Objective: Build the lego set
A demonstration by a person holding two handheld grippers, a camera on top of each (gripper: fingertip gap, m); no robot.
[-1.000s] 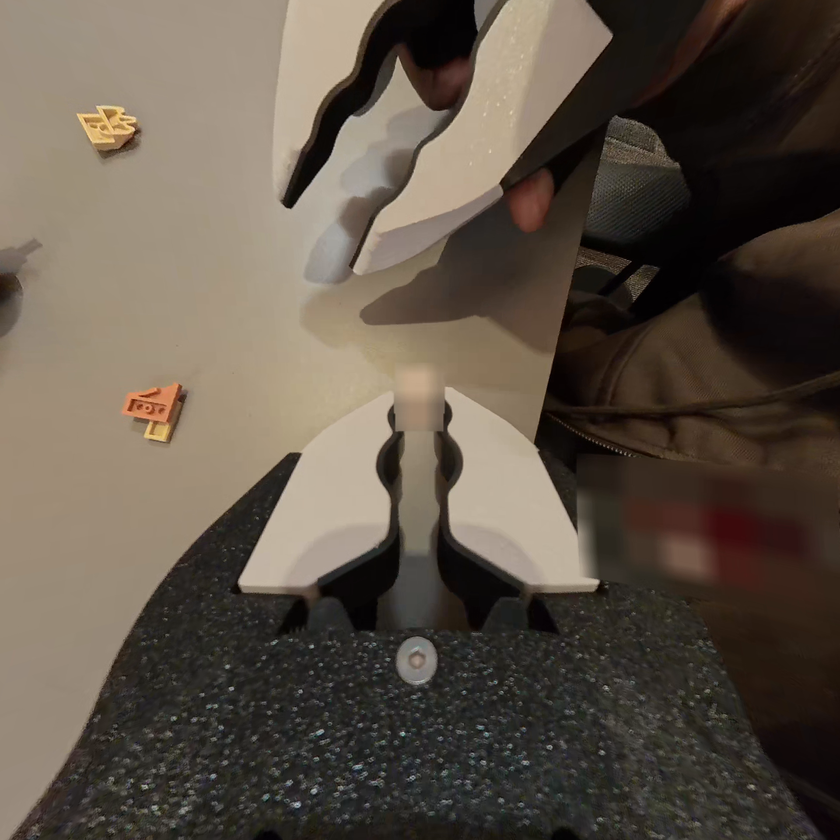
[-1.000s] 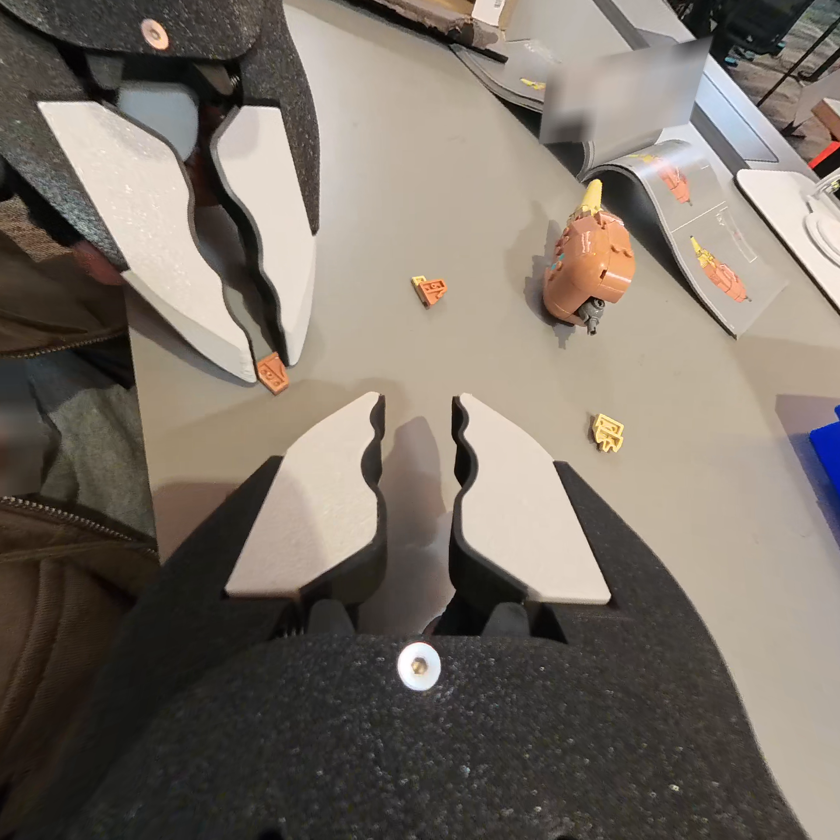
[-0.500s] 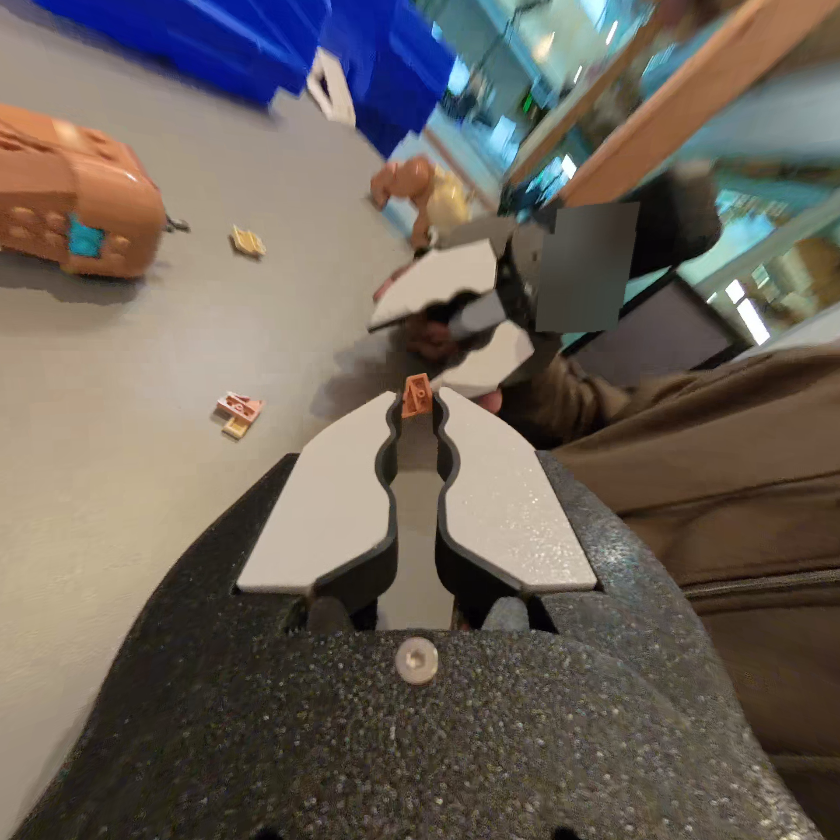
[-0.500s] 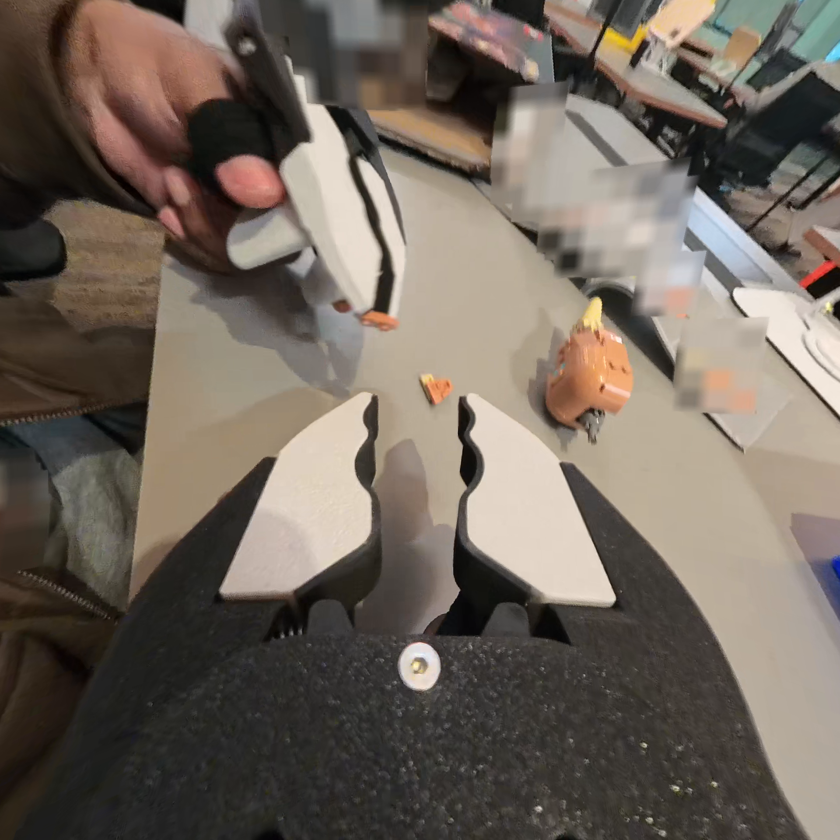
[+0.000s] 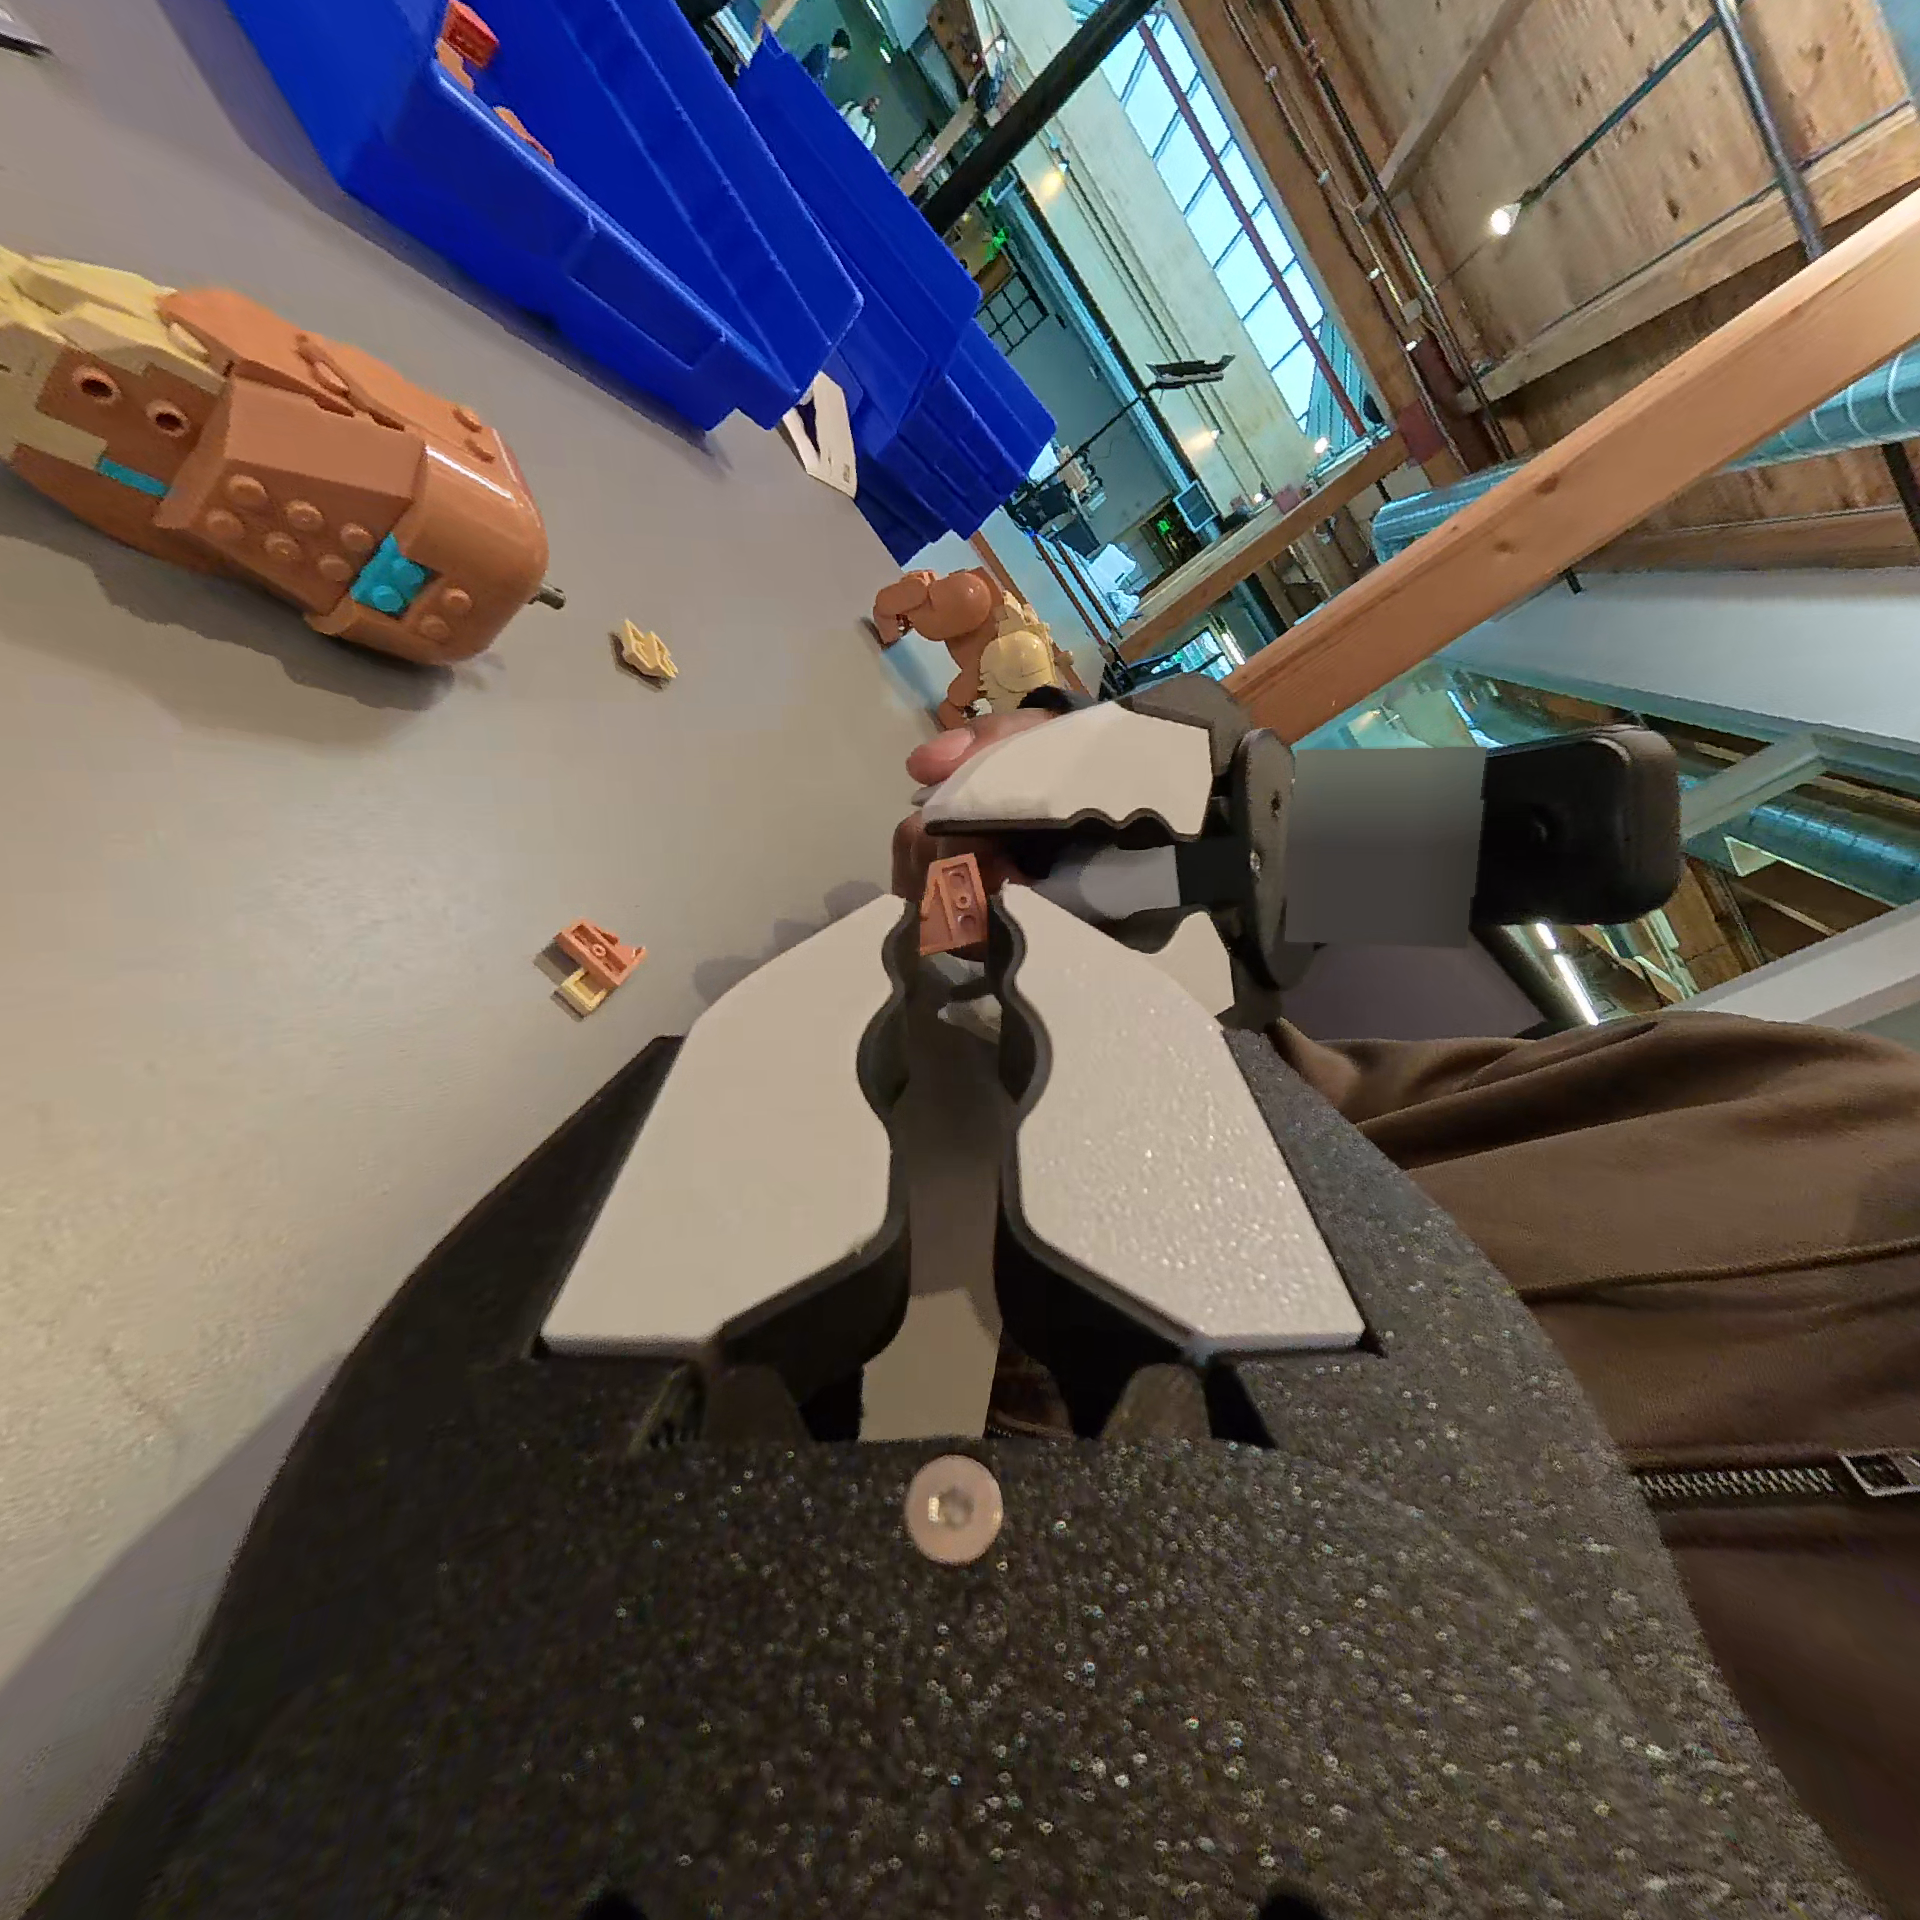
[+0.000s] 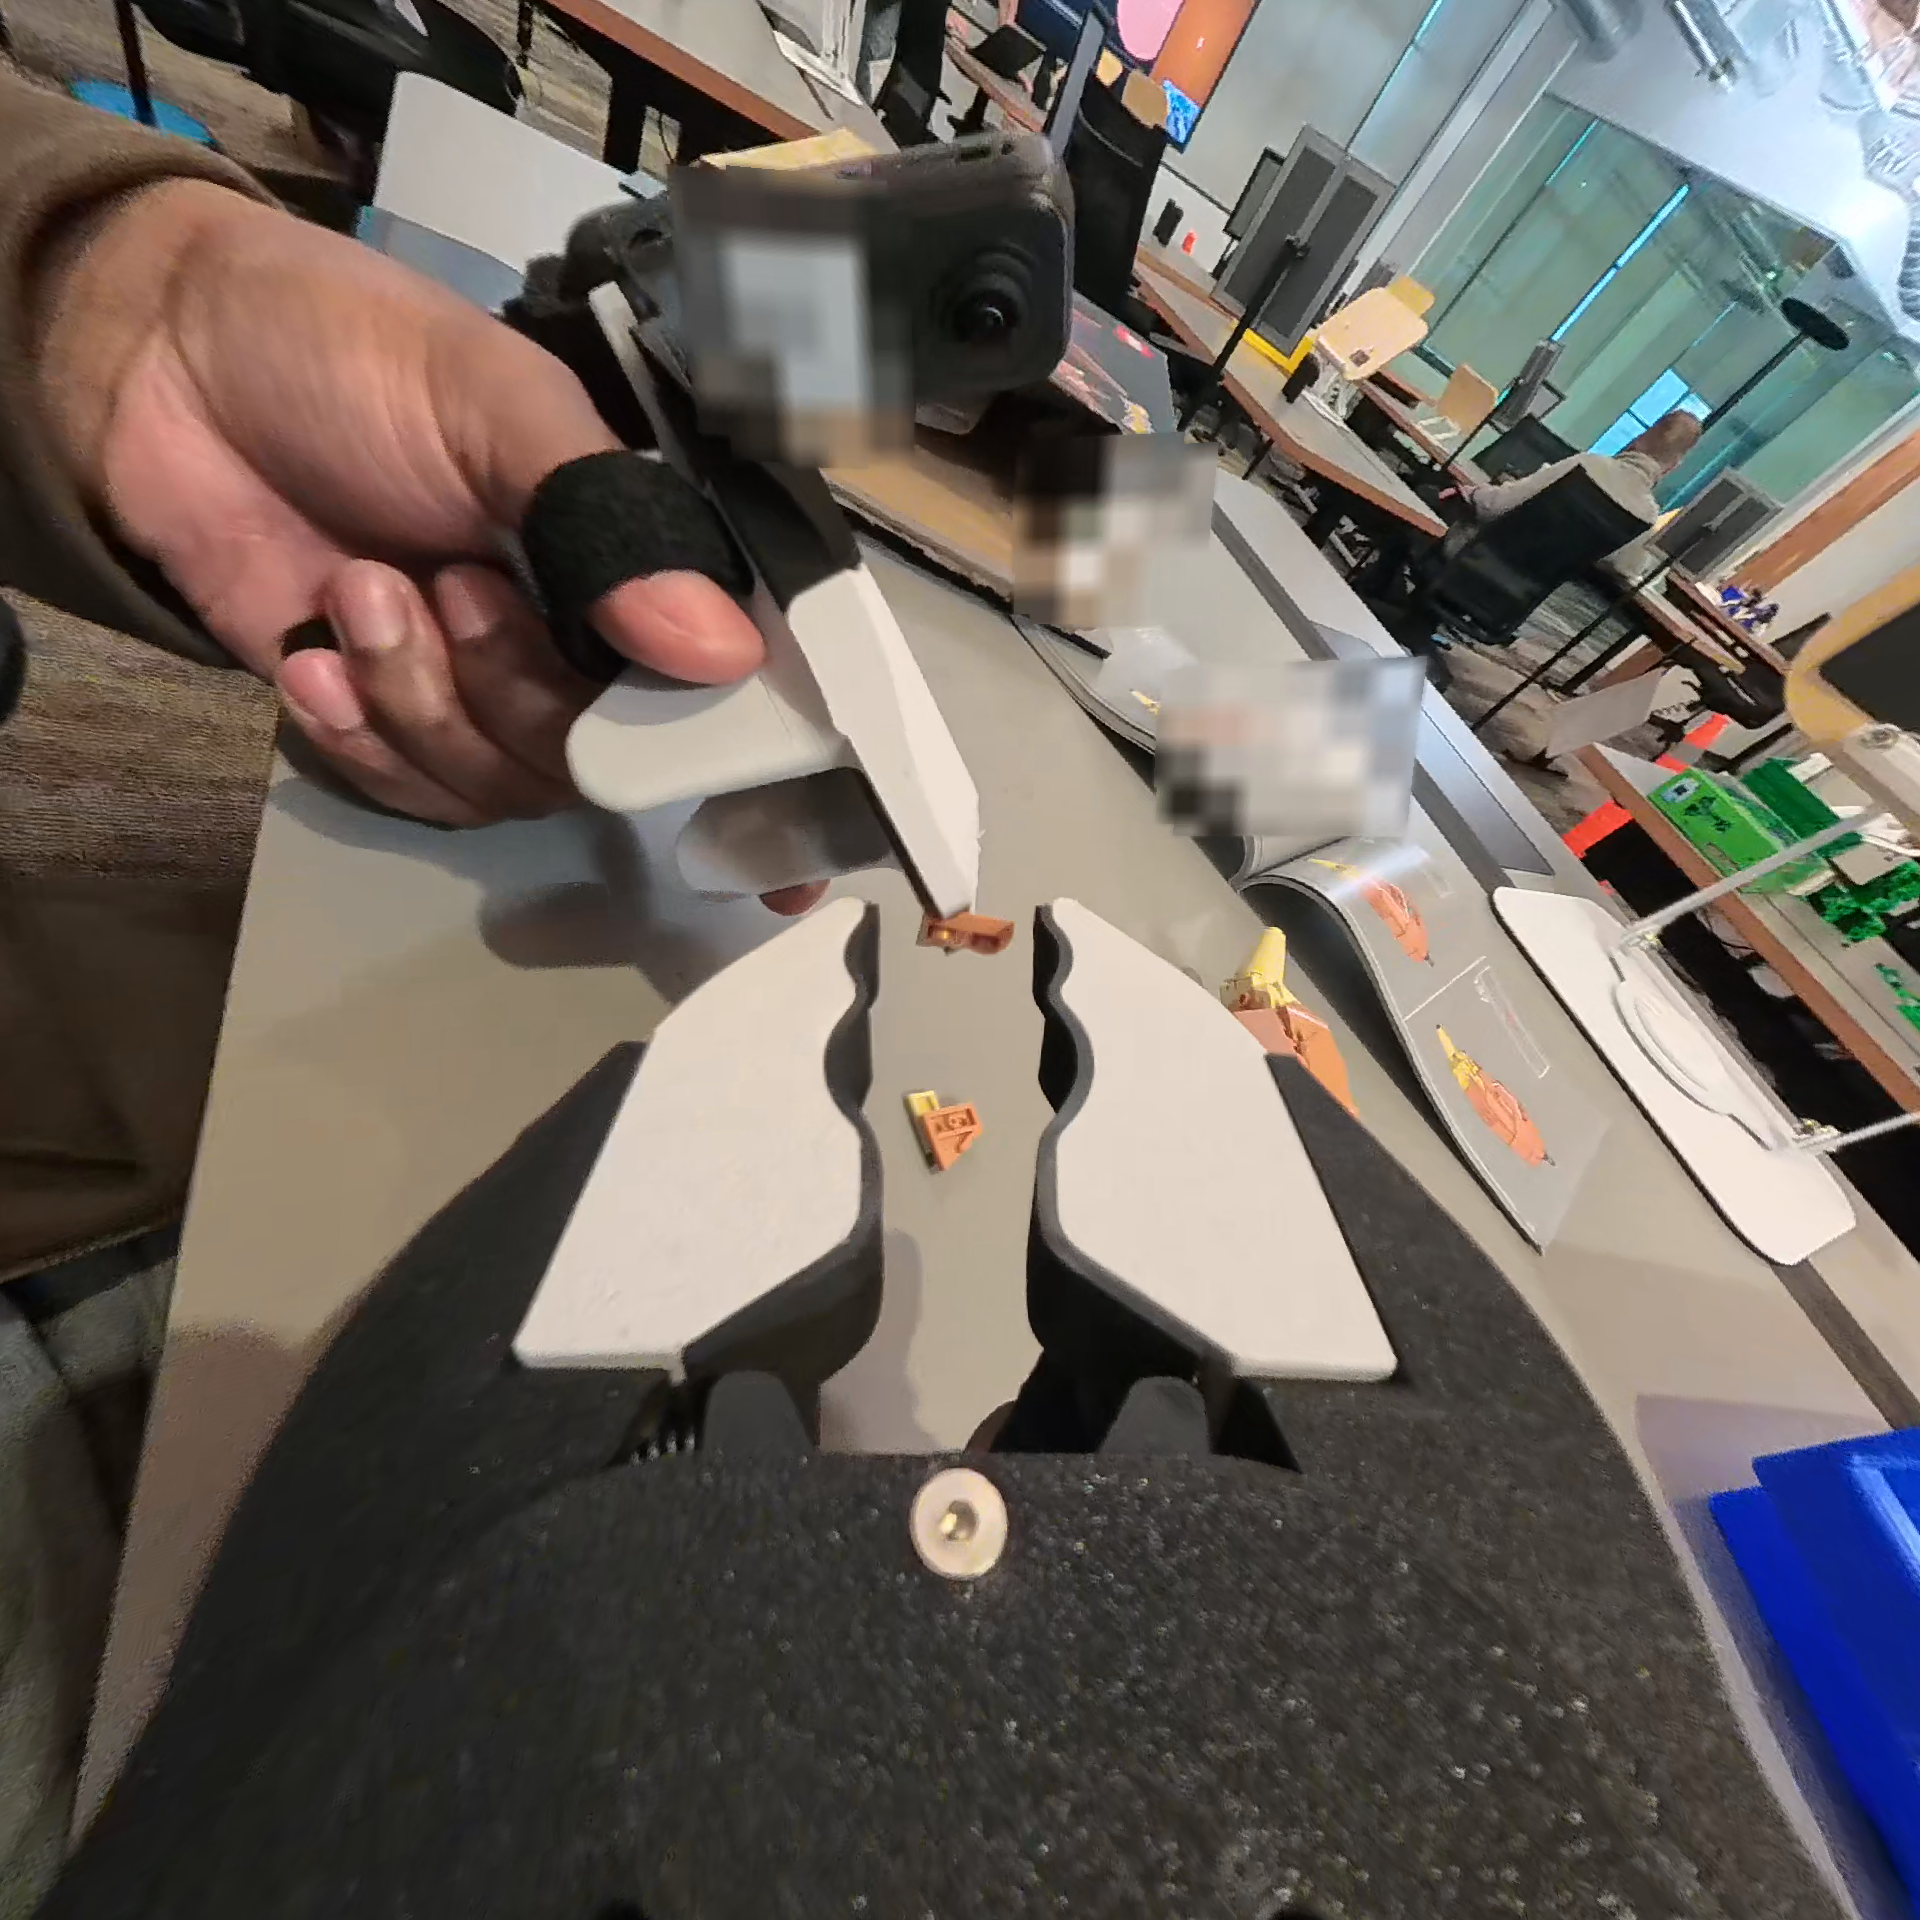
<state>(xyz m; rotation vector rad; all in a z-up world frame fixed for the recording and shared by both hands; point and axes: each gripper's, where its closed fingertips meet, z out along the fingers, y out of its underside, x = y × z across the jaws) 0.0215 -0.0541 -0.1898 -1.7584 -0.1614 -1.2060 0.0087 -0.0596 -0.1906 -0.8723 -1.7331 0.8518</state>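
The left gripper (image 5: 951, 914) is raised above the grey table (image 5: 312, 935), its grey fingers pinched on a small orange-brown wedge-shaped lego plate (image 5: 953, 904). The right gripper (image 6: 951, 914) faces it just beside the plate, jaws parted and empty. A large orange-brown lego model (image 5: 281, 488) lies near the blue plastic bins (image 5: 582, 197) at the table's far edge.

wedge plate (image 5: 951, 902): orange-brown | table (image 5: 260, 883): grey | bins (image 5: 582, 197): blue
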